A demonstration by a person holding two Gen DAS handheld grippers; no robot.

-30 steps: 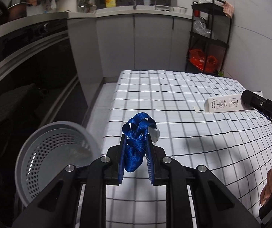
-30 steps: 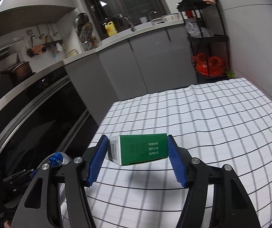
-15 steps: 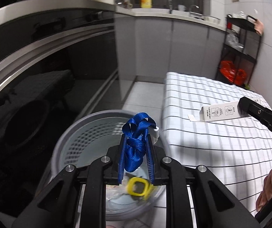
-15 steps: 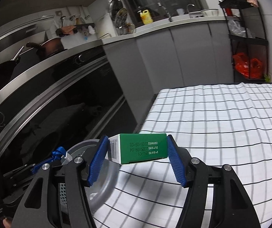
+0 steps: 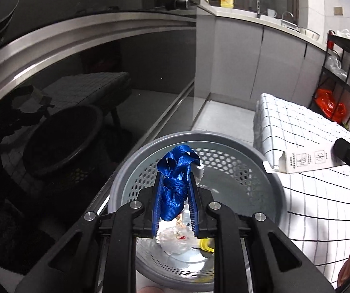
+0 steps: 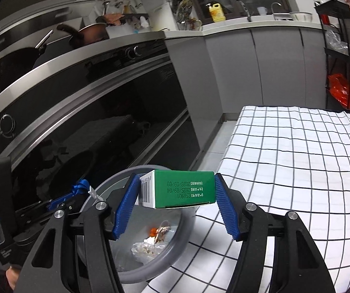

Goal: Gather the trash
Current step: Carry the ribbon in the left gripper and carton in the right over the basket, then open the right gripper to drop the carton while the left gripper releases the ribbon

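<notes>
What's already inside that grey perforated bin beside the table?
Inside the grey perforated bin lie crumpled clear plastic, a yellow piece and small orange and brown scraps. The left gripper, clamping a blue ribbon, hides part of the bottom.

Black glass oven front (image 6: 106, 112) under a steel-edged counter, yellow detergent bottle (image 6: 216, 12) by the sink faucet (image 6: 275, 6), black wire rack (image 5: 341, 73) holding red bag (image 6: 344, 90), checkered tablecloth (image 6: 297, 158)

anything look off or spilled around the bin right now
Nothing looks spilled. The grey bin stands upright beside the checked cloth, with wrappers inside it. The left hand-held gripper holds a blue strap above the bin; the right hand-held gripper holds a green box, undamaged.
</notes>
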